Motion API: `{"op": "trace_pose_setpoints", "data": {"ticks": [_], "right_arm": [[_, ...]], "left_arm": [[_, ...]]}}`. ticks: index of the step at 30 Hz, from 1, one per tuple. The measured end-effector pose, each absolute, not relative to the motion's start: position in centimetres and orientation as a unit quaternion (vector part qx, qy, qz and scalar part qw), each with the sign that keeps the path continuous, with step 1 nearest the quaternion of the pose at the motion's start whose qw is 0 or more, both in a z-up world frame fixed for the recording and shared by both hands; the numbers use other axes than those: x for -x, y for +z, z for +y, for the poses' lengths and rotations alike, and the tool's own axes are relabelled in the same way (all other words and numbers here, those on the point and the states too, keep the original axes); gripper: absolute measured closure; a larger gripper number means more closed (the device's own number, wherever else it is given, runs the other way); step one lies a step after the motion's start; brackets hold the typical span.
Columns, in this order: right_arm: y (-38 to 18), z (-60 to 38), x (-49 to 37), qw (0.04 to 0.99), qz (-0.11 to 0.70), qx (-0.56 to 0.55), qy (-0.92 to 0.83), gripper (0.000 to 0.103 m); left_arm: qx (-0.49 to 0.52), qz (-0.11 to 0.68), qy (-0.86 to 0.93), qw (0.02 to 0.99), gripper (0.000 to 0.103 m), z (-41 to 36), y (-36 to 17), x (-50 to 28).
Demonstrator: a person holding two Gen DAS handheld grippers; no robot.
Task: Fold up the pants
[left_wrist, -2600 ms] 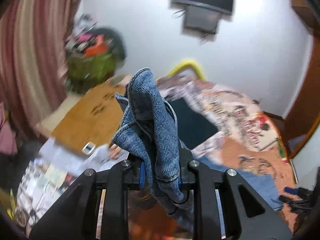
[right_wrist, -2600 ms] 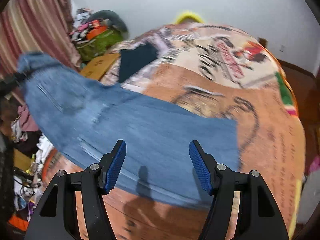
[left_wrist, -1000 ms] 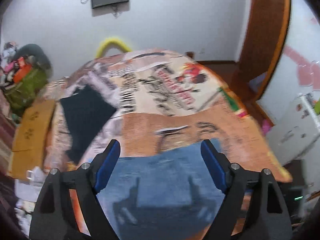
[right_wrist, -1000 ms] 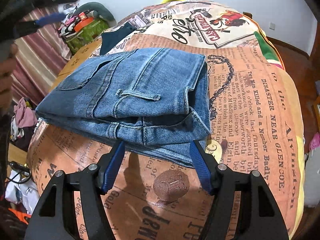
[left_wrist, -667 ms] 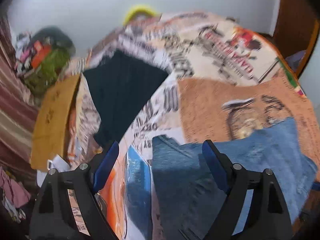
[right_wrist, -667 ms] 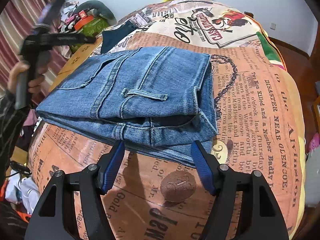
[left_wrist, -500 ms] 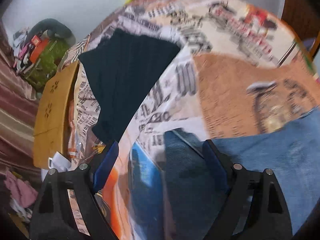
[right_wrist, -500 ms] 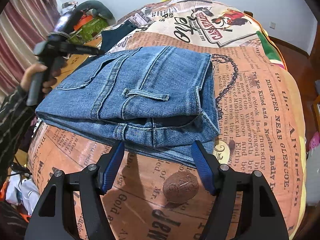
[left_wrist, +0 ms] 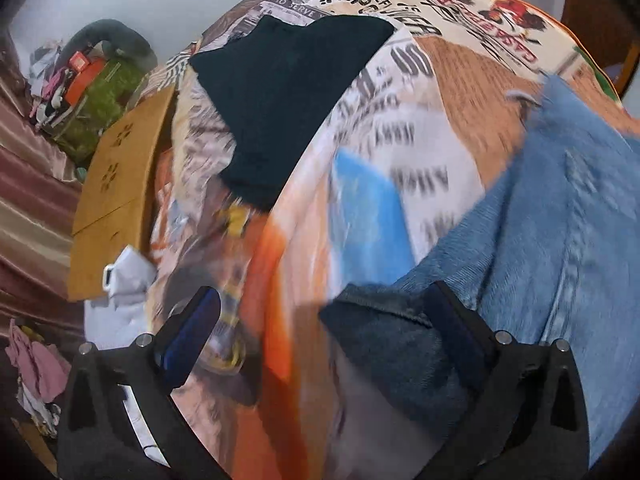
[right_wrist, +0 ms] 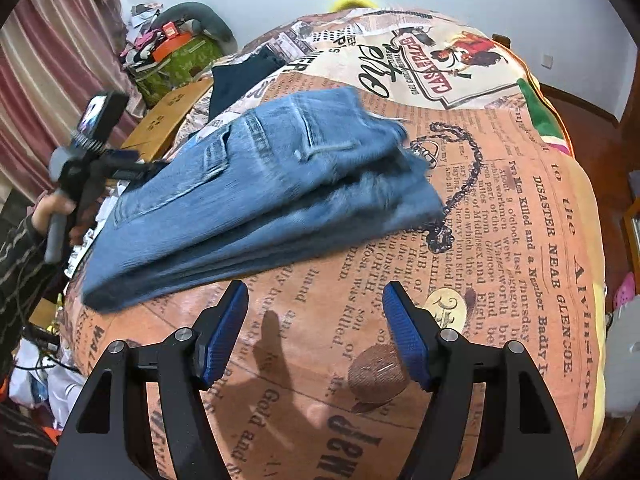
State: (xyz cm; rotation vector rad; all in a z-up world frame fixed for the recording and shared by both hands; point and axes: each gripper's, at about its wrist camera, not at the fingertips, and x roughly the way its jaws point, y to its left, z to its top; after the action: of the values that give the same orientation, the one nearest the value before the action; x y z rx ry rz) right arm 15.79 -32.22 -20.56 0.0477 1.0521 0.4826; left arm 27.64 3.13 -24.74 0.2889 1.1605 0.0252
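Right wrist: folded, thick blue denim pants [right_wrist: 260, 196] on newsprint-patterned bedspread [right_wrist: 520, 240].

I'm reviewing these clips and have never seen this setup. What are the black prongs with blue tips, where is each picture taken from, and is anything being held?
There is no robot here. A person holds a two-finger gripper in each hand, and each picture comes from a fisheye camera on one gripper, looking forward along its fingers. The prongs are those fingers, and the blue tips are their pads.

The left gripper is open, with one pad at the corner of the folded jeans. The right gripper is open and empty, just short of the same jeans. Its view also shows the person's left hand holding the other tool.

The jeans lie on a bedspread printed like newspaper, and a dark garment lies beyond them. Nothing is gripped.
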Motion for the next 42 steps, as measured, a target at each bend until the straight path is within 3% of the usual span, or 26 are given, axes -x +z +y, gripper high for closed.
{"op": "trace_pose_setpoints", "data": {"ticks": [17, 26, 34, 38, 40, 42], "right_arm": [[-18.1, -31.8, -14.6, 0.856, 0.465, -0.018, 0.225, 0.036], [-17.6, -30.7, -17.7, 0.864, 0.447, -0.024, 0.23, 0.036], [-18.4, -30.4, -23.6, 0.865, 0.441, -0.053, 0.231, 0.036], [-19.6, -30.0, -26.6, 0.861, 0.446, -0.05, 0.239, 0.038], [-20.6, -29.7, -28.3, 0.856, 0.454, -0.055, 0.242, 0.051], [-21.7, -29.4, -30.0, 0.849, 0.465, -0.064, 0.244, 0.064]], "left_arm": [[-0.053, 0.541, -0.072, 0.836, 0.004, 0.9, -21.4, -17.4], [-0.059, 0.48, -0.082, 0.872, 0.005, 0.2, -17.1, -20.5], [-0.072, 0.452, -0.085, 0.885, 0.005, -1.8, -15.8, -28.6], [-0.057, 0.469, -0.112, 0.874, 0.026, -3.4, -17.4, -32.3], [-0.051, 0.487, -0.126, 0.863, 0.039, -4.2, -18.8, -33.9], [-0.046, 0.508, -0.141, 0.849, 0.062, -5.0, -20.4, -35.3]]}}
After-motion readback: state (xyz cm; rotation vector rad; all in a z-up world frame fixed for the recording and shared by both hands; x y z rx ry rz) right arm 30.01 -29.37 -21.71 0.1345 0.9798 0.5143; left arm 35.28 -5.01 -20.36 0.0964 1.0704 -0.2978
